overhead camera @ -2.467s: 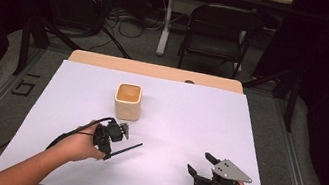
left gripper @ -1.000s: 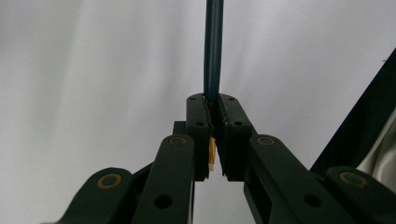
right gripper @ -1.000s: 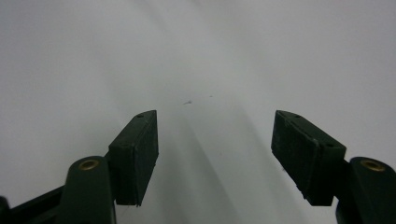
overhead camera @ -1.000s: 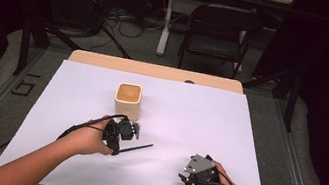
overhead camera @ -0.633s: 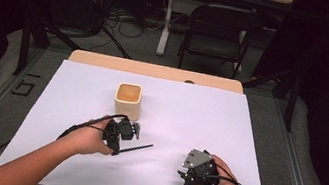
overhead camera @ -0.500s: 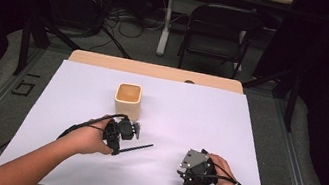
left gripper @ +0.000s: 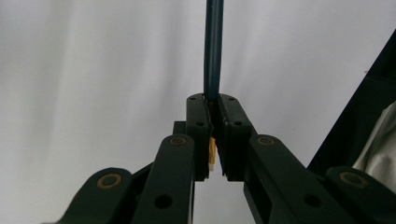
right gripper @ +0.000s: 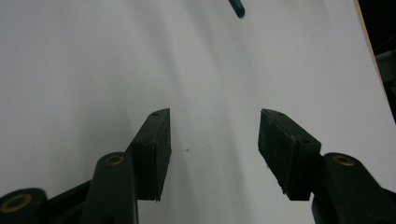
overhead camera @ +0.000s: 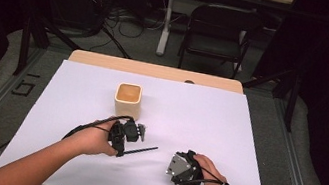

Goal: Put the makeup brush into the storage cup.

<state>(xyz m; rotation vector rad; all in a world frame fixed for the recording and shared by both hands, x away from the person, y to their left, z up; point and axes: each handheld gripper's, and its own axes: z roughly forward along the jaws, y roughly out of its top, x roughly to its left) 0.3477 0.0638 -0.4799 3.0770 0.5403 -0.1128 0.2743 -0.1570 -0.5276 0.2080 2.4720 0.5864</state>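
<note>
The left claw (overhead camera: 123,136) is clamped on one end of a dark pencil (overhead camera: 141,150), whose long axis runs from the claw toward the right and slightly nearer, low over the white desk (overhead camera: 209,115); in the left gripper view the pencil (left gripper: 214,51) rises straight out from between the closed pads. The right claw (right gripper: 214,149), at the near right, holds nothing and stands partly apart, its jaws having just been closing, with the pencil's free tip (right gripper: 237,8) ahead of it. The square cup (overhead camera: 128,99) stands just beyond the left claw, so the left hand is the nearer one for dropping the pencil in.
</note>
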